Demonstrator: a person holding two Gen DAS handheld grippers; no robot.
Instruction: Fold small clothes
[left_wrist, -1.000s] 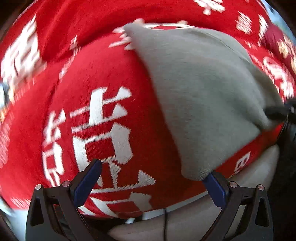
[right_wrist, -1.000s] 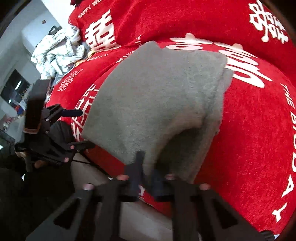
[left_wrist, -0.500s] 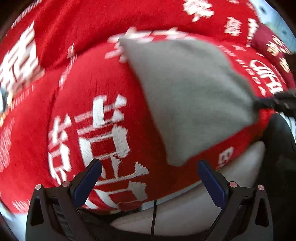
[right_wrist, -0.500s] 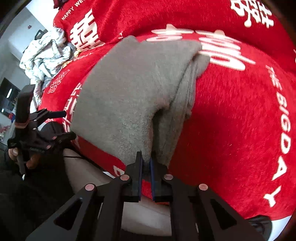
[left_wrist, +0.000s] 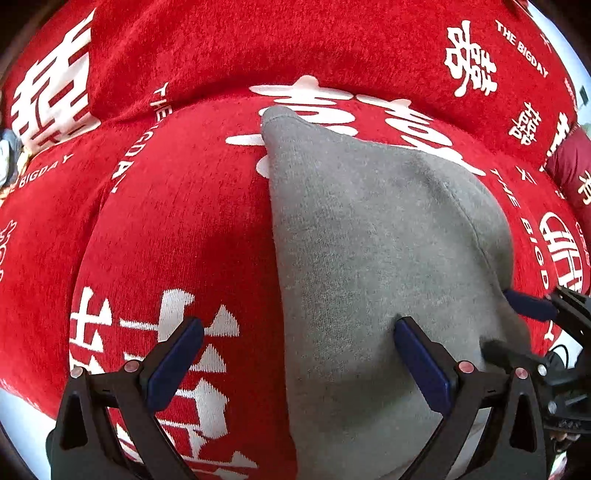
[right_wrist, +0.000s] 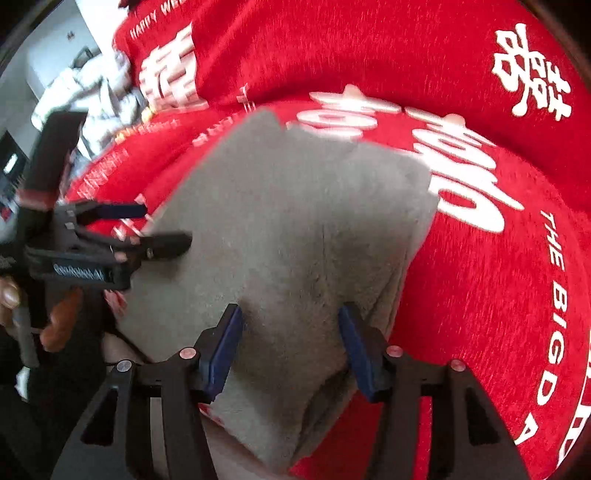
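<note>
I see left tongs (left_wrist: 297, 356) wide open, empty | right tongs (right_wrist: 290, 349) just opened, astride grey cloth (right_wrist: 295, 236), apparently released | cloth folded on red cover (right_wrist: 480, 277).

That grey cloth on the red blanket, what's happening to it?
A person with a gripper in each hand is folding the grey cloth on a red blanket. The right gripper has just been opening, with the cloth between its fingers but not pinched. The left gripper hangs open above its edge.
</note>
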